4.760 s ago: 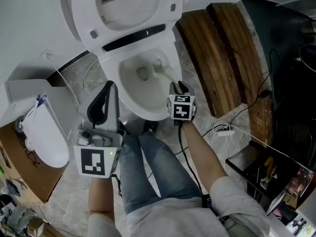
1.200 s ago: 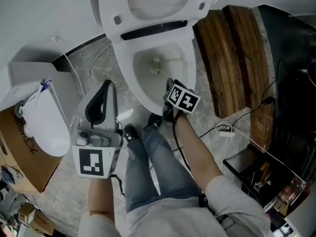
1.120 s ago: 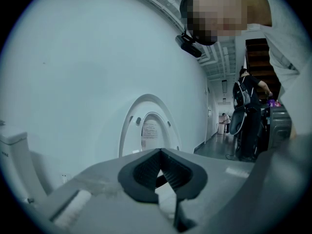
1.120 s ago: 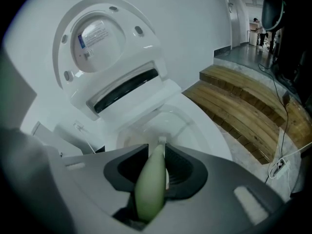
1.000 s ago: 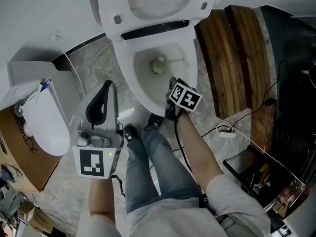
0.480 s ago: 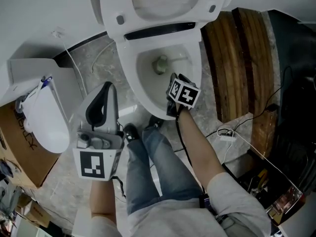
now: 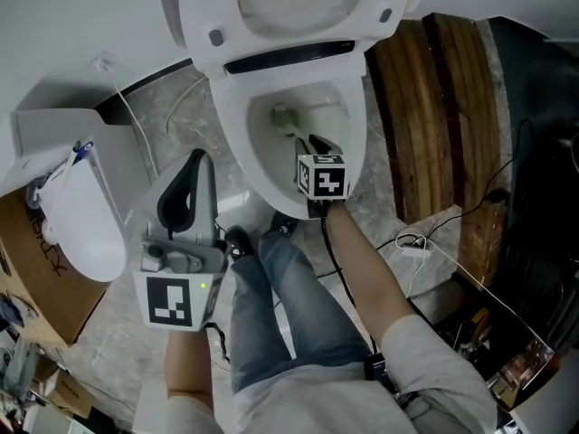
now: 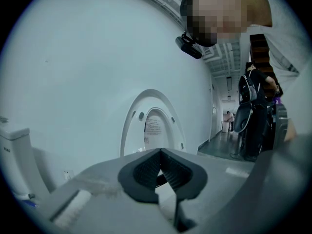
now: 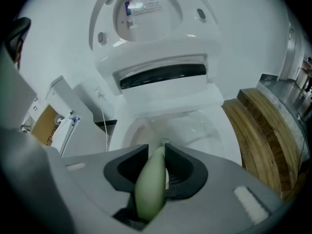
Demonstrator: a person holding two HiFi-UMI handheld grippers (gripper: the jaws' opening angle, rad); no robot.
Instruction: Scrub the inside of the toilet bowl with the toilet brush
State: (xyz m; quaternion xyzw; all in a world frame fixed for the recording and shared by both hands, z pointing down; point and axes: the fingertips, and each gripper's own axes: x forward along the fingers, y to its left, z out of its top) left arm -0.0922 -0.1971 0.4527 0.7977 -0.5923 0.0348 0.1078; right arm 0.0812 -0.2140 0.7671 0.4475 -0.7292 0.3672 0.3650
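Gripping the pale green toilet brush (image 9: pixel 151 186) handle: right gripper (image 7: pixel 312 143), jaws clamped on it; brush head inside toilet bowl (image 7: pixel 237 152). Left gripper (image 7: pixel 197 161): jaws together, empty, beside the bowl.

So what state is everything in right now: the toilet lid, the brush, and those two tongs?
toilet lid: raised, bowl uncovered.
toilet brush: gripped by its handle, head down in the bowl.
right tongs: shut on the toilet brush.
left tongs: shut, holding nothing.

We count one toilet bowl (image 7: pixel 237 156), one toilet brush (image 7: pixel 284 116), one raised lid (image 7: pixel 289 3), one cardboard box (image 7: pixel 34 283), and two claws: left claw (image 8: pixel 159 152), right claw (image 9: pixel 163 149).
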